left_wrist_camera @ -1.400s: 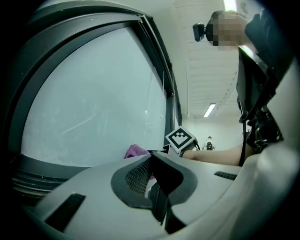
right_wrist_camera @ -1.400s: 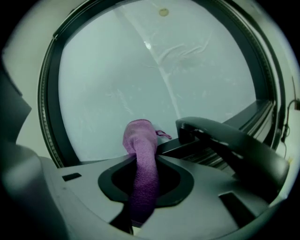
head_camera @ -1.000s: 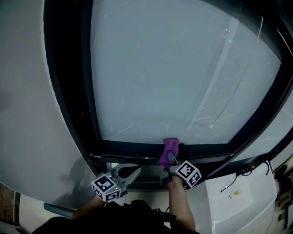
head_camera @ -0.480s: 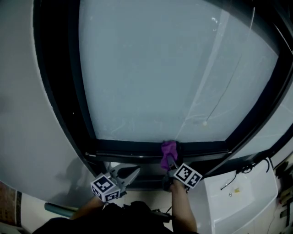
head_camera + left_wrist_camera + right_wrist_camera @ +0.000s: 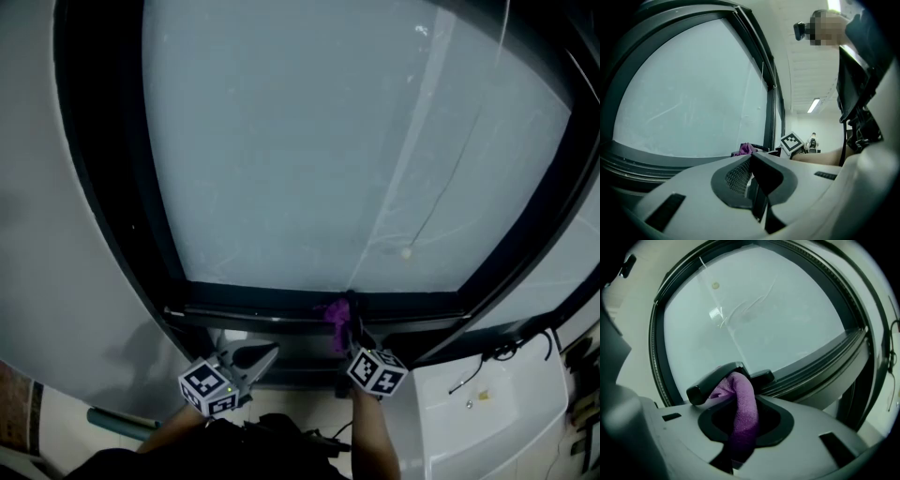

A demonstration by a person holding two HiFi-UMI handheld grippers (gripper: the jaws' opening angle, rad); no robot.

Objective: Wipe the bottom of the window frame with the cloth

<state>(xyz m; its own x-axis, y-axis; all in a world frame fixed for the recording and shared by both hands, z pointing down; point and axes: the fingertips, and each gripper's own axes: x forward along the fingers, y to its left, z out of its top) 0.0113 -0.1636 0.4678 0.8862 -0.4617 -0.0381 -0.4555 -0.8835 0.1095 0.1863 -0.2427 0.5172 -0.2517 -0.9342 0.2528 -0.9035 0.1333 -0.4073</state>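
Note:
A purple cloth (image 5: 335, 314) is pinched in my right gripper (image 5: 347, 323) and rests against the dark bottom rail of the window frame (image 5: 253, 302), near its middle. In the right gripper view the cloth (image 5: 743, 401) hangs down between the two black fingers (image 5: 710, 383), which are shut on it. My left gripper (image 5: 262, 354) hovers just below the rail, to the left of the cloth, touching nothing. Its jaws are closed together with nothing between them in the left gripper view (image 5: 751, 161), where the cloth (image 5: 743, 149) shows beyond them.
A large frosted glass pane (image 5: 328, 141) fills the frame, with a thin cord and a small bead (image 5: 405, 252) hanging in front. A grey wall (image 5: 56, 281) lies left. A white box-like unit (image 5: 478, 412) with cables stands at the lower right.
The right gripper and the cloth have slid slightly left along the bottom rail. The left gripper shifted a little left too. The head view tilted.

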